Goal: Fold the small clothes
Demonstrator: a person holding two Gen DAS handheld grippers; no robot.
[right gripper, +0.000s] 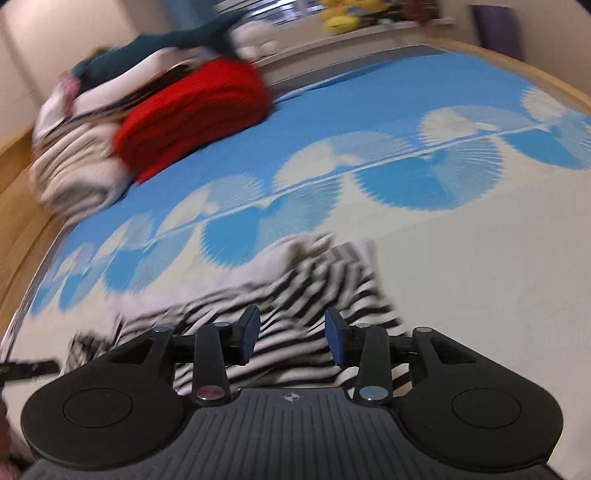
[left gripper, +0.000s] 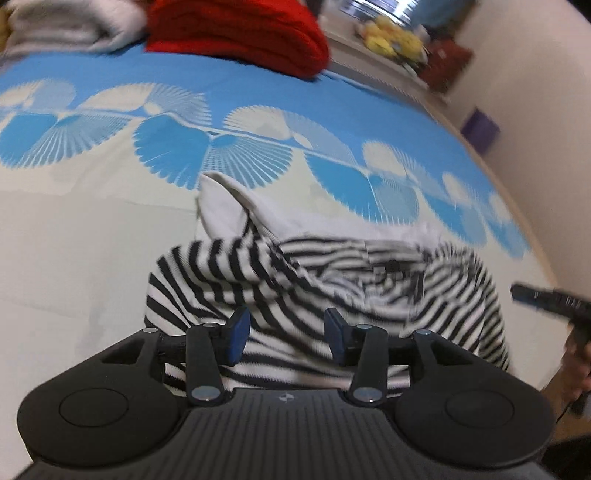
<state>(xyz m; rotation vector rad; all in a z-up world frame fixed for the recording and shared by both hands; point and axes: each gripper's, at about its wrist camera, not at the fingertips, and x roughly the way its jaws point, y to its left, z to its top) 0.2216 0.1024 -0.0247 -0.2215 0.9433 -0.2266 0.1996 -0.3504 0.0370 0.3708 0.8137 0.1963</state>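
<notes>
A small black-and-white striped garment [left gripper: 325,273] lies crumpled on the bed sheet [left gripper: 74,258], with a plain white part sticking up at its far left. My left gripper [left gripper: 286,338] is open just above its near side, nothing between the pads. The right gripper's tip [left gripper: 546,299] shows at the right edge of the left wrist view. In the right wrist view the same striped garment [right gripper: 295,295] lies blurred under my right gripper [right gripper: 291,341], which is open and empty. The left gripper's tip [right gripper: 29,369] shows at the left edge.
A folded red garment [left gripper: 236,33] and a pile of pale clothes [left gripper: 55,26] lie at the far side of the blue-and-white sheet. Yellow soft toys [left gripper: 391,37] sit on a ledge behind. The wooden bed edge [right gripper: 22,221] runs along the left.
</notes>
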